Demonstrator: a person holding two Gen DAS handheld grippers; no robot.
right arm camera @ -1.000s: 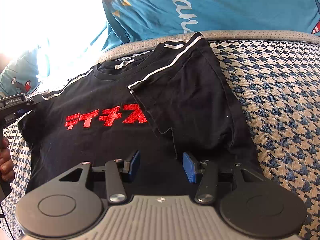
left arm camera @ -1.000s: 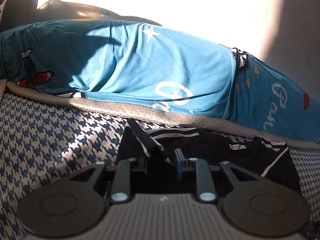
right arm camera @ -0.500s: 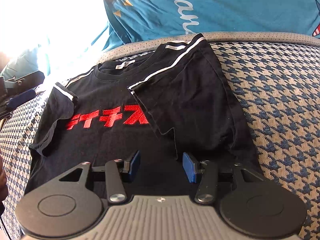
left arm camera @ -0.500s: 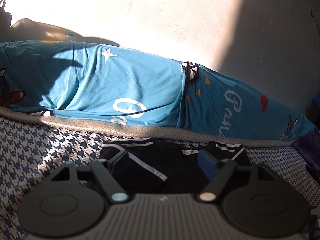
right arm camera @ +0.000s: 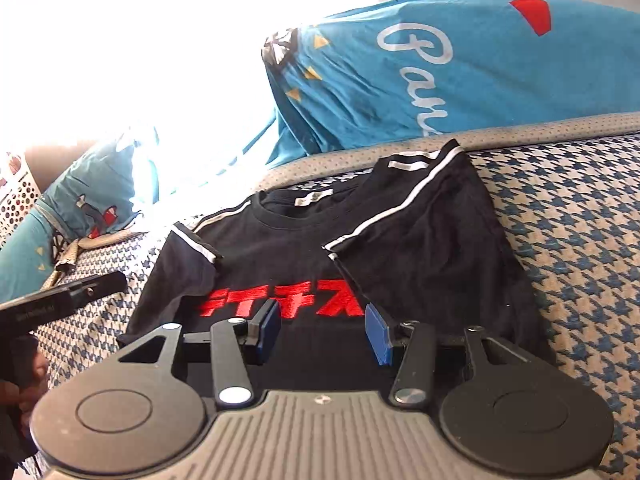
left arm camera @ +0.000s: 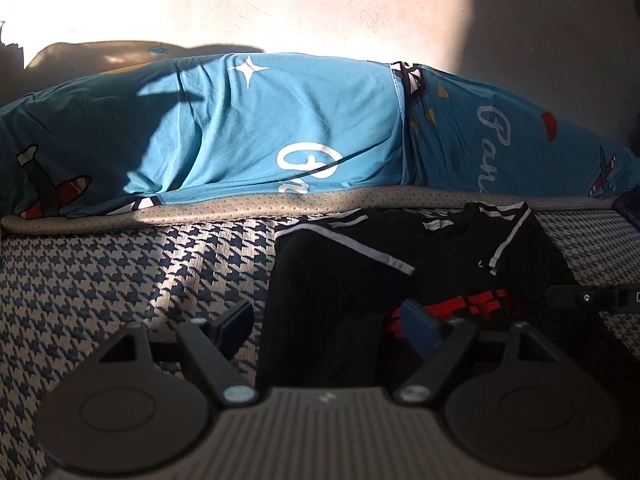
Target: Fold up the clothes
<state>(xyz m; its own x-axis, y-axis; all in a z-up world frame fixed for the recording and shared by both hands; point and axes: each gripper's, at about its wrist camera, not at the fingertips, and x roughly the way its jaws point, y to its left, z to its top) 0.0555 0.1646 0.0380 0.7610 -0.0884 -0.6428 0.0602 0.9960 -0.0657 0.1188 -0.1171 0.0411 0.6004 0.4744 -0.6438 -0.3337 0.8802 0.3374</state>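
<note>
**Left sleeve let go and laid inward**

Nearest, in the left wrist view: left gripper with jaws opening wide, nothing pinched between them; a second ago clamped on the sleeve's edge, now drawn back past the shirt's left side. In the right wrist view: right gripper hovering low over the shirt's lower front, jaws half apart and empty, same gap as a second ago.

Just beyond: black T-shirt lying face up on the houndstooth mattress, collar toward the far edge, red lettering showing between the two sleeves. Left sleeve now folded in over the chest, white stripe uppermost, where a second ago it was still held out to the side. Right sleeve and side panel already turned inward.

Farther back: blue printed quilt bunched along the mattress's grey border, wall behind.

Likely meaning: both sides narrowed, so next probably the hem, brought up toward the collar.
</note>
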